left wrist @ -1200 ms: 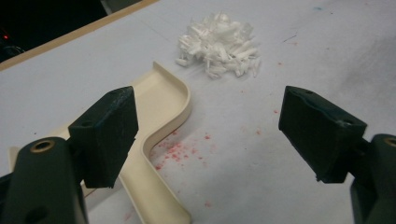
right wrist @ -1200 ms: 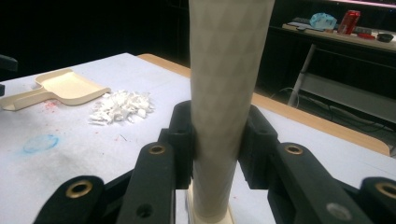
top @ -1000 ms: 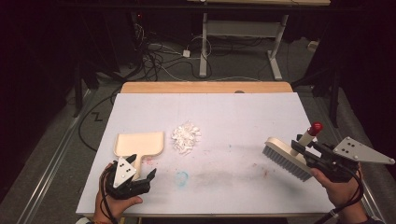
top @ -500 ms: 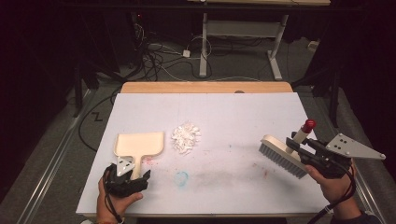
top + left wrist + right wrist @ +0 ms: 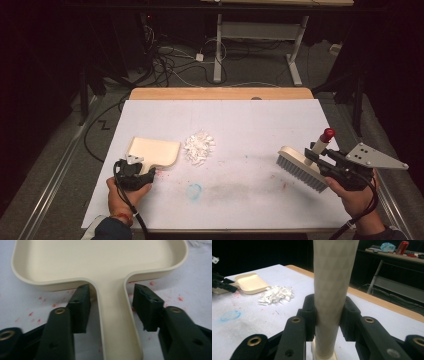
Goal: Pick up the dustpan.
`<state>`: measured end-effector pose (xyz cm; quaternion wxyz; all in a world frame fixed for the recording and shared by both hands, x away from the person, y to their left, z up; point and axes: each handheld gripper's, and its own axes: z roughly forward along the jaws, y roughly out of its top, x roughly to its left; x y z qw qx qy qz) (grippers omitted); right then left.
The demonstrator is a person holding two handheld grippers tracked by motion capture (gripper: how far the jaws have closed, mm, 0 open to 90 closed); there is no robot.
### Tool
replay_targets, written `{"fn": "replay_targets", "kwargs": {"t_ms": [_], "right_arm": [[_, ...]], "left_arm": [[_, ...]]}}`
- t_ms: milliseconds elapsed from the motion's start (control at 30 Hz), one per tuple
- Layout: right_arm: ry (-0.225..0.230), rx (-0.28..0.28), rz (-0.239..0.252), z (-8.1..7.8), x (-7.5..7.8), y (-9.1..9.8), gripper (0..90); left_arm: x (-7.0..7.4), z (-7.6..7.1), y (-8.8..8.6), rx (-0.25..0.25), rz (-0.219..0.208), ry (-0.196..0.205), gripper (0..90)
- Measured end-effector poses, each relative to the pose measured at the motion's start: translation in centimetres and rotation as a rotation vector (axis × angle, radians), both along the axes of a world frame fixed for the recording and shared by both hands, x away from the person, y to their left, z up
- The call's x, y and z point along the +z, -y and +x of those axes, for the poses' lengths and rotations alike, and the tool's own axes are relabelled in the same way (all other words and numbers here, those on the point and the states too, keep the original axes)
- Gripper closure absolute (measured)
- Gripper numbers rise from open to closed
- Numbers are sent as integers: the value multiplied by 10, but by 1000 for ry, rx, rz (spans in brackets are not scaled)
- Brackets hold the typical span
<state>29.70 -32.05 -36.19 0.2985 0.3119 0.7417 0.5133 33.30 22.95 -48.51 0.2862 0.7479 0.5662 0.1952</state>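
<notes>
Over at the near left of the bench [image 5: 260, 115] the left gripper [image 5: 110, 307] has its jaws on either side of the cream dustpan's [image 5: 152, 151] handle, and they have just been closing in on it; the left pad looks to be touching the handle's edge while a sliver of bench shows between the handle and the right pad, so the dustpan is straddled, not yet pinched. The pan lies flat with its open mouth turned toward the small heap of white paper scraps [image 5: 198, 147] just beside it. On the far right the right gripper [image 5: 329, 315] is clamped hard on the pale handle of the hand brush [image 5: 300, 167], whose bristles hang just over the bench, well apart from the scraps. To do this step well, I'd say the left jaws should finish closing square on the handle, close to where it meets the pan, so the pan can't swivel when the brush pushes against it. Keep the pan's front lip pressed flat to the bench, or scraps will slip underneath. Then the brush can come across low and sweep the heap toward the mouth with short strokes.
</notes>
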Motion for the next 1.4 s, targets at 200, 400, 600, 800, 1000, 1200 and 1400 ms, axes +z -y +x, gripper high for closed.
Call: {"fn": "replay_targets", "kwargs": {"t_ms": [200,400,600,800,1000,1200,1400], "right_arm": [[-12,7,-9,2,-4,-4,705],[-20,14,-16,3,-5,-6,704],[-20,9,-16,3,-6,-4,705],[-24,6,-20,3,-6,-4,705],[-29,12,-23,4,-7,-5,705],[-9,4,-18,3,-8,-5,705],[-6,1,-17,2,-7,-4,706]], "left_arm": [[2,12,2,-39,24,-3,635],[5,18,-1,-52,34,-3,637],[21,16,-14,-25,66,35,638],[35,6,-23,-50,119,58,639],[54,-11,-23,-103,143,99,639],[63,-31,-12,-210,163,95,639],[63,-41,2,-315,176,75,639]]}}
